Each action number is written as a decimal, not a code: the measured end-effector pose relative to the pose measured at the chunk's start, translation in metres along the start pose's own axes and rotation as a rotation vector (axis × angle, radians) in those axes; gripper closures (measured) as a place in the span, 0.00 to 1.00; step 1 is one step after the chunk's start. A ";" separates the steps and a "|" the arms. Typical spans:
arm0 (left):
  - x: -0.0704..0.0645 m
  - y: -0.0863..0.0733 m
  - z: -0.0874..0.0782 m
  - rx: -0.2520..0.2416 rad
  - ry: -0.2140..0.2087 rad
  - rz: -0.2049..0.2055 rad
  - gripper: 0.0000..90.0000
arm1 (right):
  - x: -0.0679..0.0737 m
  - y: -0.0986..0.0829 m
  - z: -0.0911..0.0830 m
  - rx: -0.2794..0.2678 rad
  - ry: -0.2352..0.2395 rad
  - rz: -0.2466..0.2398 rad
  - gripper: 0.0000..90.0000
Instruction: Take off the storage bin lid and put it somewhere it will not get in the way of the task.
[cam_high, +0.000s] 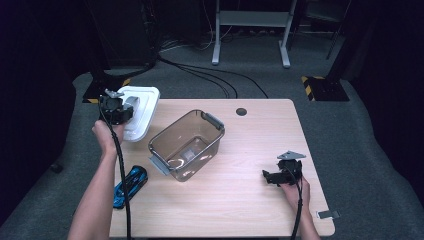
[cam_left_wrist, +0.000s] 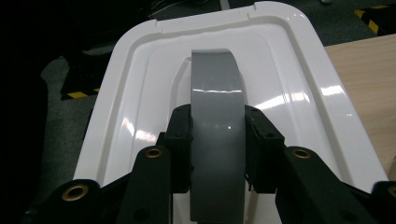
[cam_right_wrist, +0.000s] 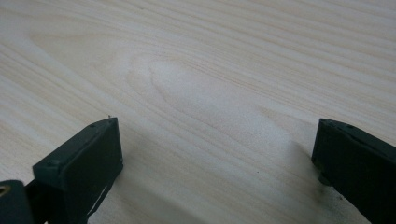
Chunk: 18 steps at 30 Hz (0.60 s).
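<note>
Two things look most likely to go wrong, and both hang on the left gripper (cam_left_wrist: 217, 140), whose fingers (cam_left_wrist: 181, 140) are closed on the grey handle (cam_left_wrist: 215, 88) of the white lid (cam_left_wrist: 299, 70). In the high view that lid (cam_high: 142, 107) sits at the far left corner of the surface (cam_high: 250, 200), overhanging the edge with carpet below, so a slip would probably send it to the floor. The handle is smooth and glossy, and the fingers pinch it only across its narrow width; if the lid swings or tilts as it is carried, I judge it could twist in the grip or slide out. The second risk lies at the clear plastic bin (cam_high: 187, 145), which stands open near the middle of the surface, set at an angle, with grey latches at its two ends. A lid brought over without matching that angle could catch a rim or a latch and push the light bin across the wood. The right gripper (cam_high: 280, 176) rests low on the near right of the surface, its fingers (cam_right_wrist: 79, 163) wide apart and holding nothing, well away from the bin, so it is not steadying it. A blue object (cam_high: 131, 185) near the left forearm could be knocked by the elbow.
</note>
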<state>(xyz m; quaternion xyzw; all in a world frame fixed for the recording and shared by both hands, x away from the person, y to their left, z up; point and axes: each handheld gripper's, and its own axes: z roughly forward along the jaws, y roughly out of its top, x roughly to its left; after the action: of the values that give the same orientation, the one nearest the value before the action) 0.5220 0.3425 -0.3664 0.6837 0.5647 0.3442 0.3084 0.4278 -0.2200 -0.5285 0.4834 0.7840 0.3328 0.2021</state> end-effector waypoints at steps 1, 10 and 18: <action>0.001 -0.005 0.006 0.004 0.004 -0.008 0.74 | 0.000 0.000 0.000 0.000 0.000 0.000 0.01; 0.005 -0.023 0.024 0.043 0.002 -0.046 0.74 | 0.000 0.000 0.000 0.000 -0.002 -0.002 0.01; 0.008 -0.039 0.039 0.075 -0.007 -0.073 0.74 | 0.000 0.000 0.000 0.001 0.000 -0.001 0.01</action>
<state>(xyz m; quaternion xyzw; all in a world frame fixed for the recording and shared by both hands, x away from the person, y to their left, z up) 0.5335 0.3556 -0.4192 0.6750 0.6007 0.3089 0.2971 0.4278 -0.2200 -0.5284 0.4830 0.7845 0.3322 0.2021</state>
